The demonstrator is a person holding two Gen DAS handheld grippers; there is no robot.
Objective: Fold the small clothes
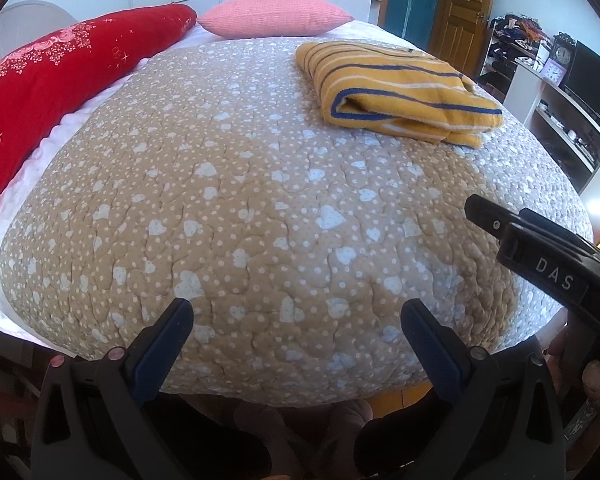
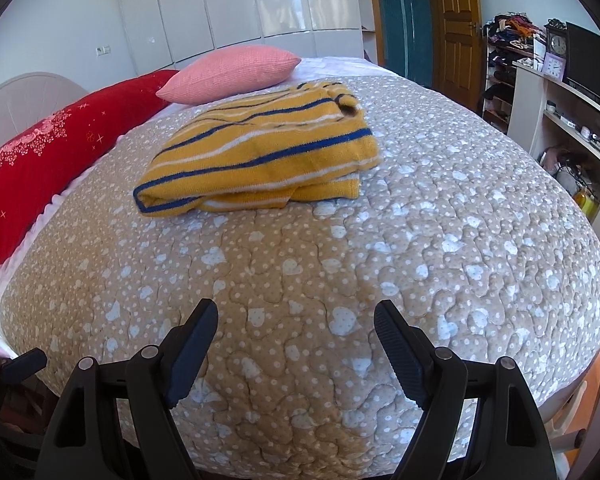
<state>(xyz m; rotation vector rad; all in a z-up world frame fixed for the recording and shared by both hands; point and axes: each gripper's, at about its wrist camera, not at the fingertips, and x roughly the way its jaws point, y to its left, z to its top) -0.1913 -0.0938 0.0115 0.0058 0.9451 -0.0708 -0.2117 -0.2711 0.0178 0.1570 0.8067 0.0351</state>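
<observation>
Yellow knit with blue and white stripes marks the small garment (image 2: pixel 260 156), which is seen lying on the quilted bedspread (image 2: pixel 440 248), toward the far half of the bed and just short of the pink pillow (image 2: pixel 232 72). It is already doubled over itself into a thick packet, with stacked layer edges showing along the near side, so the folding is judged to be nearly or wholly done. Both tools are held low over the near edge of the bed, well apart from the garment. The left gripper (image 1: pixel 296 316) is seen with its jaws spread and nothing between them; the right gripper (image 2: pixel 296 320) is likewise held wide with only bedspread showing in the gap.

If one more fold is wanted, the packet is best approached from its near edge, where the layers are offset and a lower striped layer sticks out. All layers at a corner should be caught together, since a pinch on the top layer alone is likely to peel the packet open. The two corners are best lifted evenly and carried over in one sweep, then laid flat before release. The soft quilt beneath may be snagged if the fingers are pressed too deep. Whether the far side is tidy cannot be told.
</observation>
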